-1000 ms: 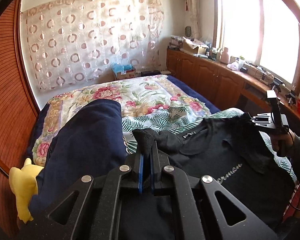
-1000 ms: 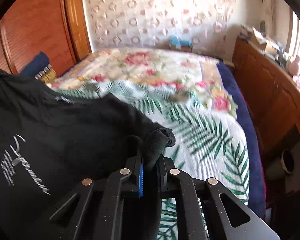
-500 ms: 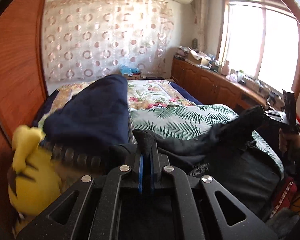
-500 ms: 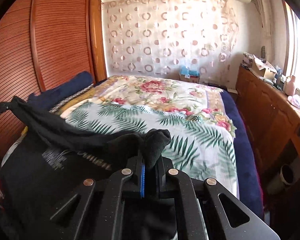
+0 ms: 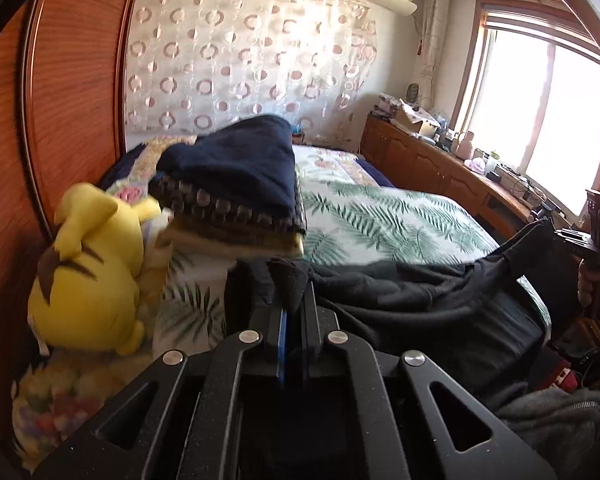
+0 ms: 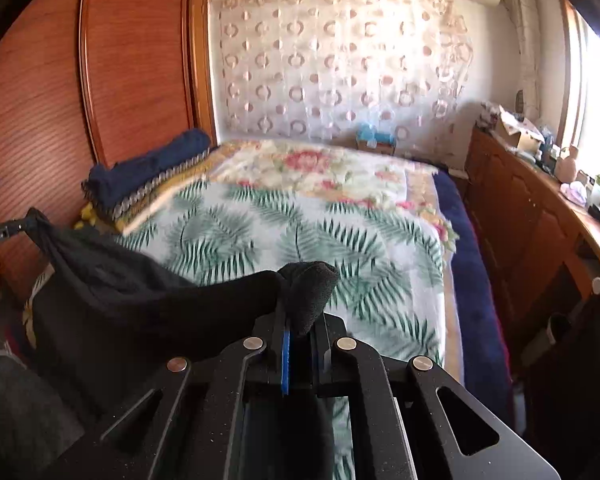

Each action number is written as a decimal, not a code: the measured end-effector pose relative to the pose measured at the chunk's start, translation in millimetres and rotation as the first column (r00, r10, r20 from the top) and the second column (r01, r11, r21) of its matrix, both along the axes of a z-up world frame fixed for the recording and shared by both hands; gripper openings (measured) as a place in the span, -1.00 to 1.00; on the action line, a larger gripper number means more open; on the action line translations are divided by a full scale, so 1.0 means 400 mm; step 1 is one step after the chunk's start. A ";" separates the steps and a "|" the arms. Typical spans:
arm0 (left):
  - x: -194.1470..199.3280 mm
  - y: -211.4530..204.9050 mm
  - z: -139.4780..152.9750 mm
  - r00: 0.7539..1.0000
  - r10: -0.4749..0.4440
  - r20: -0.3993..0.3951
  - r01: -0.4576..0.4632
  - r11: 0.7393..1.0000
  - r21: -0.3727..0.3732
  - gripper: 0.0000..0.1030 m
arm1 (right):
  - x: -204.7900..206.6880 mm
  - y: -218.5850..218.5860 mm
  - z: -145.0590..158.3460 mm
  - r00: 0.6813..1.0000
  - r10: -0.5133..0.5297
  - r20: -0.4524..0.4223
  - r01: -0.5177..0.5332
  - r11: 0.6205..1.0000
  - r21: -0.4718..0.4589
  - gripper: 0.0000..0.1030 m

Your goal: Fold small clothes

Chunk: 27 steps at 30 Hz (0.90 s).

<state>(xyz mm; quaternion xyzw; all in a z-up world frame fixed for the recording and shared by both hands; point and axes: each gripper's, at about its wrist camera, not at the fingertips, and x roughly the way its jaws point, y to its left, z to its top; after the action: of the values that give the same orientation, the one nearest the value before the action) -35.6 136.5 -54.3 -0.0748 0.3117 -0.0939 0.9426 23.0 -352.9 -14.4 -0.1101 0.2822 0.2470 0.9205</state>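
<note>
A black T-shirt (image 5: 412, 292) hangs stretched between both grippers at the near edge of the bed. My left gripper (image 5: 294, 300) is shut on one bunched corner of it. My right gripper (image 6: 300, 316) is shut on the other corner (image 6: 310, 288); it also shows at the far right of the left wrist view (image 5: 540, 232). In the right wrist view the shirt (image 6: 140, 292) sags down to the left, toward the left gripper (image 6: 30, 220). Its lower part drapes out of sight below the bed edge.
The bed has a palm-leaf blanket (image 6: 300, 240) and a floral quilt (image 6: 312, 164). A stack of folded dark blue blankets (image 5: 236, 172) and a yellow plush toy (image 5: 88, 268) lie at the left by the wooden wardrobe (image 5: 60, 120). Wooden cabinets (image 6: 540, 220) run along the right.
Both grippers have pulled back toward the near edge of the bed and dropped lower, carrying the shirt off the bed surface. The shirt went from lying spread to hanging between them.
</note>
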 end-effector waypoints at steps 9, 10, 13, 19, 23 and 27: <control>-0.035 0.043 -0.045 0.999 0.024 -0.044 -0.024 1.000 0.007 -0.88 | -0.059 -0.021 -0.038 0.993 0.004 -0.117 -0.009 0.999 -0.043 -0.87; -0.034 0.042 -0.051 0.999 0.024 -0.048 -0.024 1.000 0.007 -0.88 | -0.058 -0.021 -0.054 0.992 -0.004 -0.125 -0.003 0.998 -0.055 -0.87; -0.017 0.035 -0.073 0.997 0.038 -0.074 -0.037 0.999 0.017 -0.88 | -0.038 -0.017 -0.105 0.986 -0.036 -0.161 0.024 0.997 -0.077 -0.87; -0.008 0.020 -0.085 0.994 0.033 -0.102 -0.030 0.999 0.035 -0.71 | -0.019 -0.018 -0.143 0.977 -0.052 -0.206 0.041 0.997 -0.060 -0.87; -0.008 0.026 -0.051 0.997 0.033 -0.066 -0.030 0.999 0.037 -0.13 | -0.033 -0.028 -0.112 0.981 -0.050 -0.188 0.040 0.998 -0.054 -0.71; 0.006 0.030 -0.006 0.999 0.040 -0.021 -0.039 0.998 0.041 0.44 | -0.058 -0.037 -0.062 0.991 -0.047 -0.122 0.039 0.997 -0.067 -0.33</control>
<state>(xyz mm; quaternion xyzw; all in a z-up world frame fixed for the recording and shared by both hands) -33.3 148.3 -56.8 -0.0629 0.3225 -0.0683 0.9420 -0.3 -367.9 -39.2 -0.1181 0.3485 0.2243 0.9024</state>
